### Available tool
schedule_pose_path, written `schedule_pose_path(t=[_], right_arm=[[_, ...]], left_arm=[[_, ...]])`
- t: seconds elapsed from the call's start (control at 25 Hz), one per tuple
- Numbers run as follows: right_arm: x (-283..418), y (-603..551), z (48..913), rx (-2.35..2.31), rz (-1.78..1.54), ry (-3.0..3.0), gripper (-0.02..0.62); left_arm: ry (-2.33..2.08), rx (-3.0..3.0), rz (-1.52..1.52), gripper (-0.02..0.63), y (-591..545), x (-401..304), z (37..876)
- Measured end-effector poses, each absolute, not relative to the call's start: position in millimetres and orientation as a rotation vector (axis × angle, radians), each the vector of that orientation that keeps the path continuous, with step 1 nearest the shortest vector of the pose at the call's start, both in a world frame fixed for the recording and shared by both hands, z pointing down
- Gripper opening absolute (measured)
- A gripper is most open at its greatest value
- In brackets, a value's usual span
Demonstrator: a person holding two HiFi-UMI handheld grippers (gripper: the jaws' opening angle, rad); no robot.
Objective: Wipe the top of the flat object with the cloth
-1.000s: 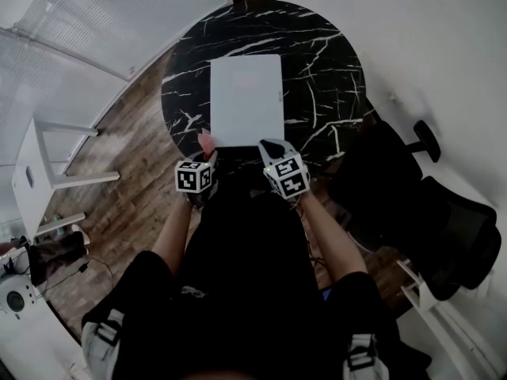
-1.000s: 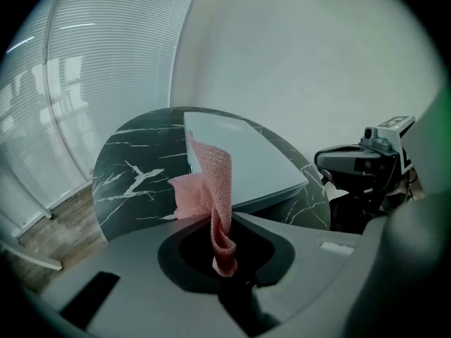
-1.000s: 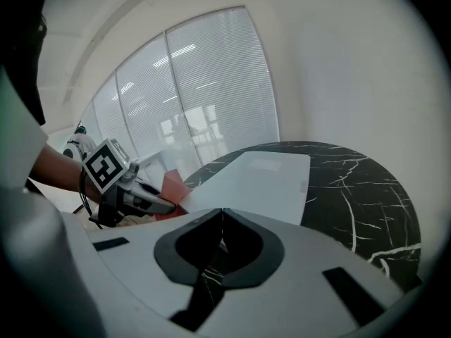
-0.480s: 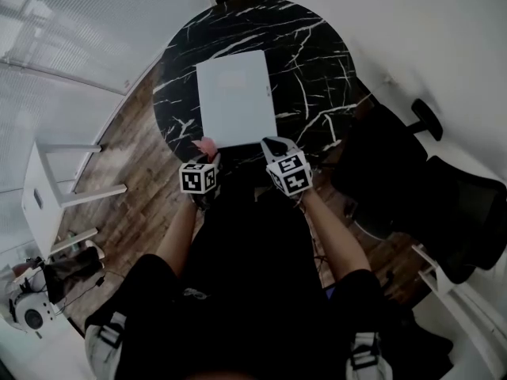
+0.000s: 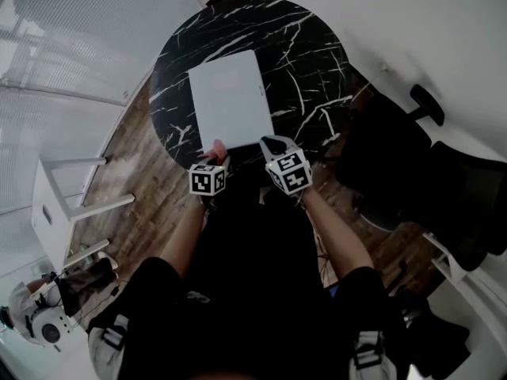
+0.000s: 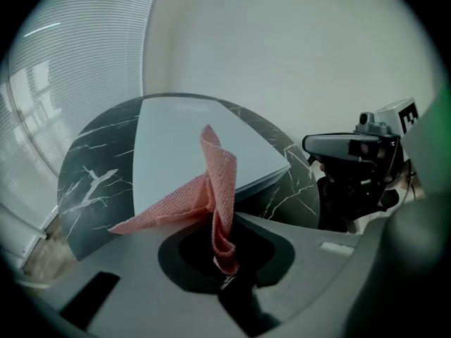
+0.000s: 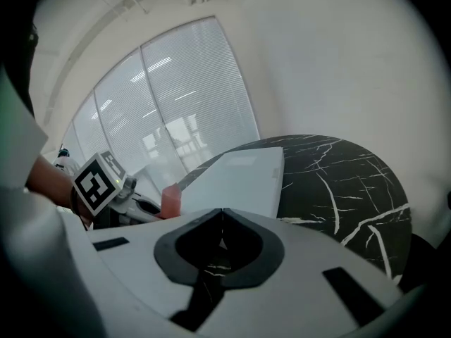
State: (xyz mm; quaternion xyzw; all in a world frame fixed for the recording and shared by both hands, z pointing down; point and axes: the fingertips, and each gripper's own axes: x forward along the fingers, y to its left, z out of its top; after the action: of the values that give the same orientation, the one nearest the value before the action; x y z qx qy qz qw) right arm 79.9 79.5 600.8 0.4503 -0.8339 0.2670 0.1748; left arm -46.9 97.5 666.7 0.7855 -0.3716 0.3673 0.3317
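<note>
So far only the grasp is done: the left tool (image 6: 224,267) clamps the cloth (image 6: 215,182) by the near edge of the flat object (image 5: 228,101) on the table (image 5: 317,62), the right tool (image 7: 223,220) is shut and empty, wiping not yet begun

Knit cloth (image 6: 220,182), glossy marble tbl (image 5: 313,62)

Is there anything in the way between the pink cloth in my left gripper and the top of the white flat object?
Nothing visible. The left gripper holds the cloth at the flat object's near edge, and its top is bare. The right gripper is off to the side.
</note>
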Motion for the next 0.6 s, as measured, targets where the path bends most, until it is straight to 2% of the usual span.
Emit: schedule_pose_path(t=[0.6], right_arm=[[95.4,57.4,601.3,1.356,0.821,-2.224,-0.003]], left_arm=[[-0.677,2.103,0.963,0.02,96.2,-7.6,668.3]])
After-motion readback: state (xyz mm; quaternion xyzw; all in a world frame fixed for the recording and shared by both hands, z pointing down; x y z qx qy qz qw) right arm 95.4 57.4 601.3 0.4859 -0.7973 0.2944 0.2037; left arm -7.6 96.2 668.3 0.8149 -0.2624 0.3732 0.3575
